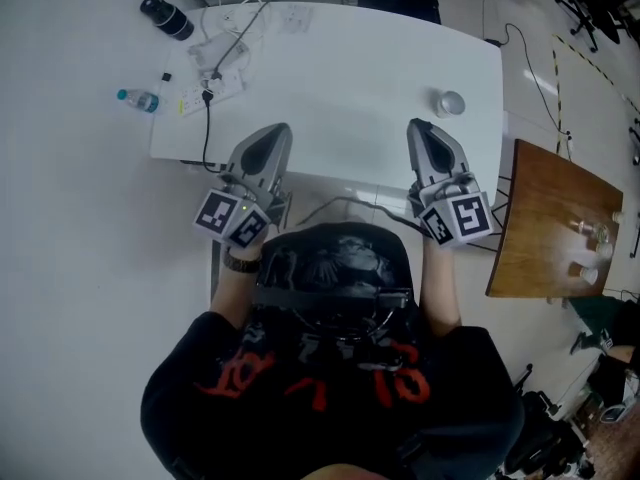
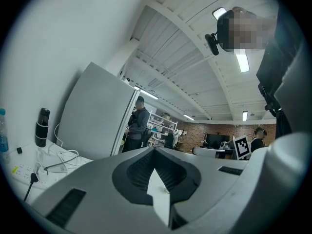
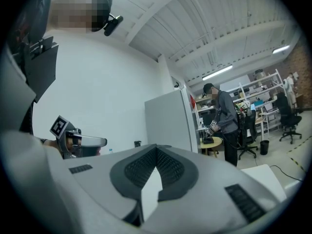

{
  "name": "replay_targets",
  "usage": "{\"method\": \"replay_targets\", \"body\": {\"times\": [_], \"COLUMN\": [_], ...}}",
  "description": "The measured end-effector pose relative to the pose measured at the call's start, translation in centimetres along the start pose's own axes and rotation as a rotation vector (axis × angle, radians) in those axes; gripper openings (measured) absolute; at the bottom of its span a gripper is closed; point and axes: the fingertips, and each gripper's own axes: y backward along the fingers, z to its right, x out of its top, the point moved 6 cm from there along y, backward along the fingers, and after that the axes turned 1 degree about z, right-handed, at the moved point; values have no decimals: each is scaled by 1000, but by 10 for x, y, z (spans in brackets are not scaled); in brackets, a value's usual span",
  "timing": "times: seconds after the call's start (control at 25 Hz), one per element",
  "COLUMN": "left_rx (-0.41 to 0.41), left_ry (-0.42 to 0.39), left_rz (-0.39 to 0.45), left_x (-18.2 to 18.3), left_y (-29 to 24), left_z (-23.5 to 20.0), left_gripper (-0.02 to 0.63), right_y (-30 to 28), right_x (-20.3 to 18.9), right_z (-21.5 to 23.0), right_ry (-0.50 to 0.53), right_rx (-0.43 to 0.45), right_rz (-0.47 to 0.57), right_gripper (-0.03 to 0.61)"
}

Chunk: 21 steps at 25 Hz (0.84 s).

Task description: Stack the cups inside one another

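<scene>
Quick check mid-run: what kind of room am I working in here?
Probably an open lab or workshop office: a white table with a power strip on it, stocked shelving racks and office chairs behind, and a bare ribbed ceiling with strip lights.

Table [image 1: 350, 78]: white, wide, with a power strip [image 1: 210, 90] and loose cables [image 1: 228, 48] at its far left corner.
Black bottle [image 1: 167, 15]: dark, near that same corner, beyond the cables.
Water bottle [image 1: 137, 99]: clear with a blue cap, just beside the table's left edge.
Wooden table [image 1: 555, 218]: brown, to the right of the white one.
Partition [image 2: 97, 116]: pale grey panel standing behind the table.
Person [image 3: 225, 121]: dark clothes, standing near shelves [image 3: 263, 94] and an office chair [image 3: 287, 116].
</scene>
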Motion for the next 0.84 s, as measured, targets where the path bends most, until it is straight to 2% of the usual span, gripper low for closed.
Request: {"method": "replay_targets", "body": {"times": [0.56,0.84], "left_rx": [-10,-3], "left_ry": [6,17], "left_rz": [-8,-41], "left_x": [-2,-7], "left_y": [1,6], "left_z": [2,16], "left_gripper": [0,0], "right_y": [9,27], "right_x": [-8,-14], "right_z": [0,0], "right_ry": [-10,-46], "right_rx": [-26,-45], "right_rz": [-18,-31], "right_gripper": [3,3]}}
